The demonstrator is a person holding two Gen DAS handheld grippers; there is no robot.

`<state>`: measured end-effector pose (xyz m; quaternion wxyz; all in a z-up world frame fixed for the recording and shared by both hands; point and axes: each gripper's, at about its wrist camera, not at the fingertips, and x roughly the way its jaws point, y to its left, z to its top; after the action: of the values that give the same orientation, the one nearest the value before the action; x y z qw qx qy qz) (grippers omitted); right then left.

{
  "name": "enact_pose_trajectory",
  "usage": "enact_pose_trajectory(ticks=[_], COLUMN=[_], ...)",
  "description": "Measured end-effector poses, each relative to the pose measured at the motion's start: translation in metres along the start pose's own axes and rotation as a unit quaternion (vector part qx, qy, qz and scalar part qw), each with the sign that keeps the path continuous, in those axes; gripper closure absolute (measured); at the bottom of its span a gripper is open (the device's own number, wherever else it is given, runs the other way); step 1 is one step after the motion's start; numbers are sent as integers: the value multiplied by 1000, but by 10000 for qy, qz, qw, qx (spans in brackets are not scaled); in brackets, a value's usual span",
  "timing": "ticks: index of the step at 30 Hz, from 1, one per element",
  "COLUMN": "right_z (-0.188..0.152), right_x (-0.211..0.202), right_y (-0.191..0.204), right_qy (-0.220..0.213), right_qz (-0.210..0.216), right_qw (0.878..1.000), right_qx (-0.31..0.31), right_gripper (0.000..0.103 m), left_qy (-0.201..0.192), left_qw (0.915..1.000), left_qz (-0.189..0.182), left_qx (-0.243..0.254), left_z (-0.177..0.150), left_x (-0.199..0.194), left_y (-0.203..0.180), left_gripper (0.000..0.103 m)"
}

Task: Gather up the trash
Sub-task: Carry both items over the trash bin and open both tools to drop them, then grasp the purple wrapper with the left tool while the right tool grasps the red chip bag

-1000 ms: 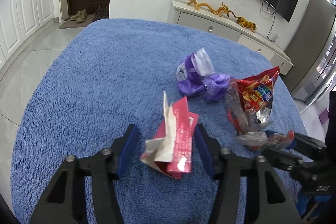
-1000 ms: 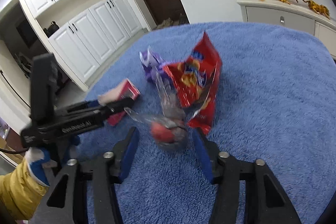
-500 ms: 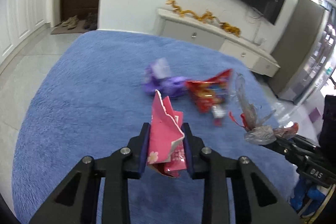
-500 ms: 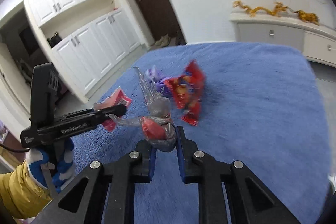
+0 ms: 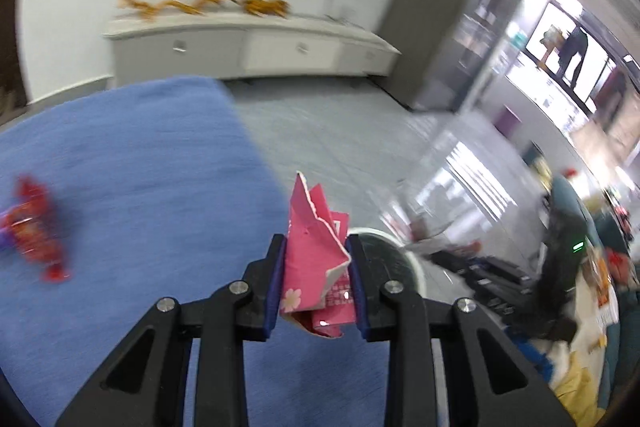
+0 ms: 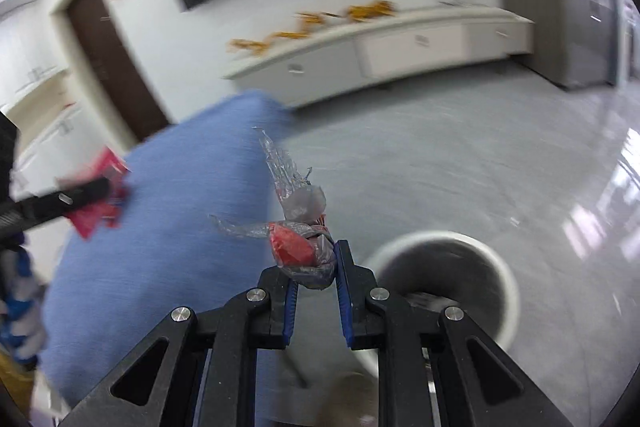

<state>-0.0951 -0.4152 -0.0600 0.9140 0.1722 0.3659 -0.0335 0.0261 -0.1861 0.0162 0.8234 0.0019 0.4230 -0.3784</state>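
My left gripper is shut on a torn pink paper carton, held above the blue-covered table's right edge. It also shows at the left of the right wrist view. My right gripper is shut on a crumpled clear plastic wrapper with a red piece inside, held just left of a white round trash bin on the floor. The bin's rim shows behind the left gripper's right finger. A red snack bag lies on the table at the far left, blurred.
The blue towel-covered table fills the left. Grey tiled floor lies to the right. A white low cabinet with golden dragon figures stands by the far wall under a TV. The person's blue-gloved hand is at the left edge.
Both grippers have swung right, away from the table middle toward the floor and trash bin, each carrying its piece of trash. The purple wrapper has left view.
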Motion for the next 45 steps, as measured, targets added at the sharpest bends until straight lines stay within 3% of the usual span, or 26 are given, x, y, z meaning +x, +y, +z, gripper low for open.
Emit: enact_pose_trajectory(ticks=[5,7,8,9,11,12,13,17,23,29,37,45], right_z=[-19,-24,-29,-31,-36,-40,-40,-48,-47,-31,10,46], right_x=[29,44,47,52,60,59,61,57,38,7,-30,-30], right_y=[-71,-90,-95,-101,-113,-119,-125,-135,-124,-89,6,124], right_qy=[295,421,470,516,594,602,602,605,442,193,-179,-301], right_qz=[-245,-307,-331,-361,-437,-473,-485,-529,-536,-456,-181,396], right_qw=[9967,9944,9935,9926,9904,9895,9888,9864,9863,9916,9991,9961], right_qx=[715,914,979,1039,1173,1224,1278,1435,1495,1197,352,-728], right_gripper=[86,84,83,83,71,62,60,60,60,59,58,52], left_qy=[549,789,864,902,946,972,1006,992,561,-58,-608,-1063], left_qw=[9975,9952,9942,9938,9932,9930,9928,9932,9975,9998,9975,9839], left_qz=[-354,-466,-505,-527,-559,-550,-540,-473,-276,-34,328,1189], left_qx=[259,355,382,388,386,384,371,381,341,205,-137,-805], left_z=[17,21,22,22,22,24,27,25,25,17,-4,-36], left_x=[78,108,119,126,140,144,148,144,108,45,-54,-137], left_y=[-60,-77,-83,-87,-94,-96,-95,-94,-81,-54,18,135], left_gripper=[72,67,58,46,40,39,39,39,39,39,39,39])
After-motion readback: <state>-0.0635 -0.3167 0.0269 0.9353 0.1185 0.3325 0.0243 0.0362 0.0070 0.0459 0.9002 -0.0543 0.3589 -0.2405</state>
